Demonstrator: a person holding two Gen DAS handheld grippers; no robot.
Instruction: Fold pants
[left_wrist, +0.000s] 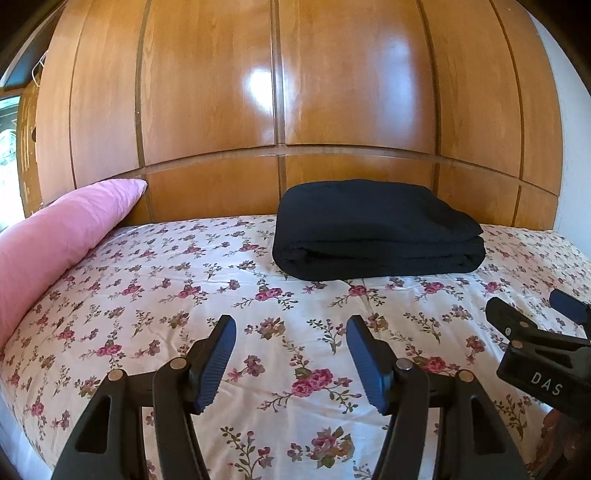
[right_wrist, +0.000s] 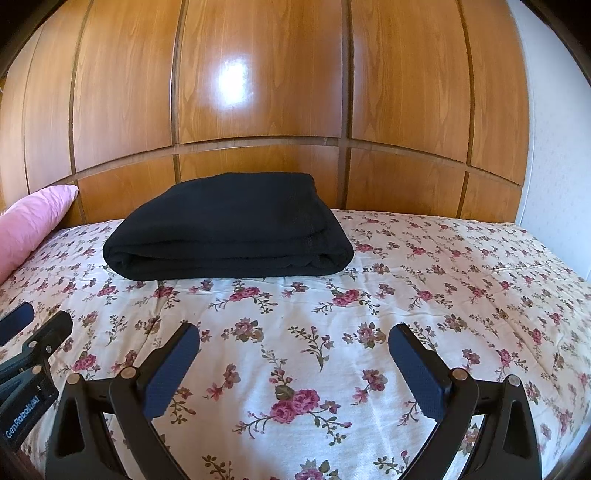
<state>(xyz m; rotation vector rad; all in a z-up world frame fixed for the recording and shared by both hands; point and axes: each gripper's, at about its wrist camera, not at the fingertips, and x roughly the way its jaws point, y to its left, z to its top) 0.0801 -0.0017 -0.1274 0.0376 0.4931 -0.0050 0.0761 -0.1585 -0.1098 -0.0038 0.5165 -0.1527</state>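
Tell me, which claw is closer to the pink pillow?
The left claw. The pink pillow lies on its side of the bed, while the right claw hangs farther over, on the left claw's other side.

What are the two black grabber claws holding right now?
Nothing. The left gripper and right gripper are both open above the flowered bedsheet, apart from the folded black pants.

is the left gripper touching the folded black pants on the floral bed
Apart. In the left wrist view, bare floral bedsheet separates the open left gripper from the folded black pants.
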